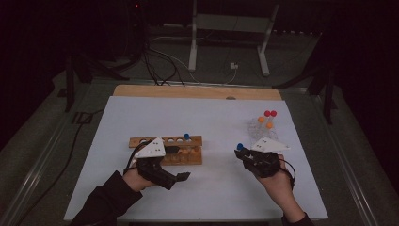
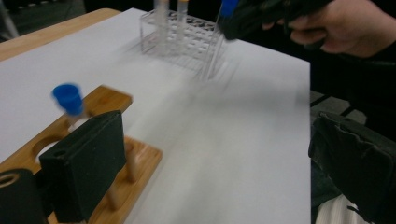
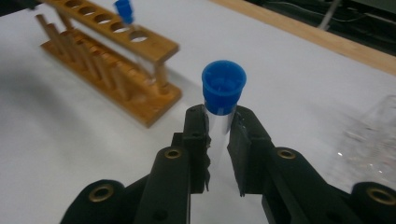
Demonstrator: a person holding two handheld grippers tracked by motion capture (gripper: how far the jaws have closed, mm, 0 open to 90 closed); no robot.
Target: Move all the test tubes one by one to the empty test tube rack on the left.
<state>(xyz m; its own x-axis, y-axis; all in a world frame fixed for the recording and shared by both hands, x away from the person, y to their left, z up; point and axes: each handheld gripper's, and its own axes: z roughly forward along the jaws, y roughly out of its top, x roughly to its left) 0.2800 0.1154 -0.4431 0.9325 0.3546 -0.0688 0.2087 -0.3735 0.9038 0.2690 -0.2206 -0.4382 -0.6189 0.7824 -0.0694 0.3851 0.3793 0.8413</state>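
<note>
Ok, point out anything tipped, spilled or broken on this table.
Nothing stands out. The wooden rack and the clear rack stand level, their tubes upright, and the right gripper holds a blue-capped tube cleanly.

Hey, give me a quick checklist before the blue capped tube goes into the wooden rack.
1. Right gripper clamped on the blue-capped tube just under its cap: ok.
2. Wooden rack has free holes beside the blue-capped tube already in it: ok.
3. Left gripper off the rack holes, jaws open: ok.
4. Rack steadied by anything: not ok.
5. Held tube's lower end intact: cannot tell.
</note>
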